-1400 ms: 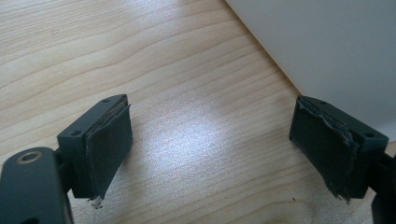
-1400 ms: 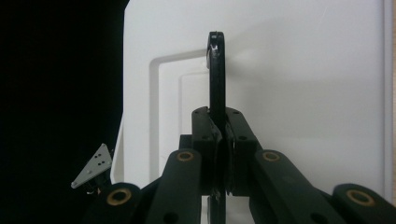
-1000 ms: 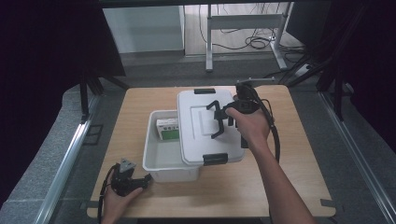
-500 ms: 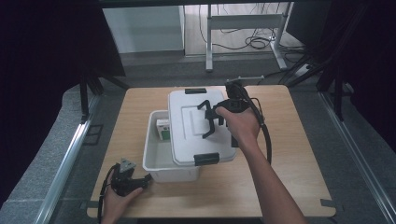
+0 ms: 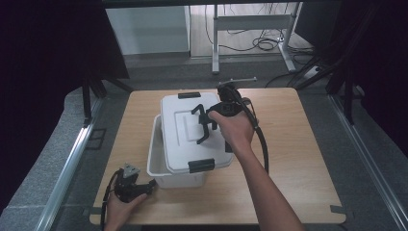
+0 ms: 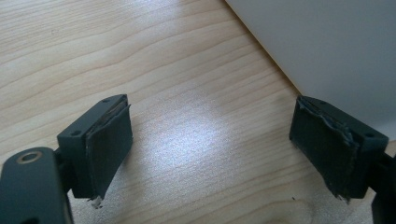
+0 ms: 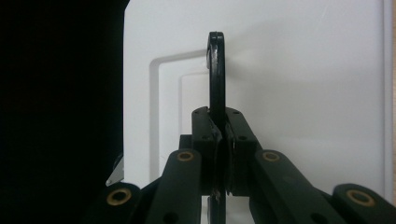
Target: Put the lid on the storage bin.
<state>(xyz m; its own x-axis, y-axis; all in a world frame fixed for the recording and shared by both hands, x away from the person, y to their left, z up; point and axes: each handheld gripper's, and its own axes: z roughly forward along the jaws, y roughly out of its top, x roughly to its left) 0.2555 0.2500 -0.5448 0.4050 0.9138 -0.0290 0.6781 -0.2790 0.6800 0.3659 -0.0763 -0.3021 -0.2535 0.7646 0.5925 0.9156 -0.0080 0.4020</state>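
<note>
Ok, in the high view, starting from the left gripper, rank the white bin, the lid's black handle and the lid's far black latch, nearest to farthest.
From the left gripper:
1. white bin, just to its right at the table's front.
2. black handle, mid-lid, in the right gripper.
3. far black latch, at the lid's back edge.

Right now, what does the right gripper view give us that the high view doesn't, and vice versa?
Right gripper view: close-up of the right hand-held gripper, jaws shut on the lid's black handle.

High view: the wooden table, the white box partly under the lid, the lid's black latches, and the left hand-held gripper resting near the box's front corner.

Both: the white lid held by its handle.
</note>
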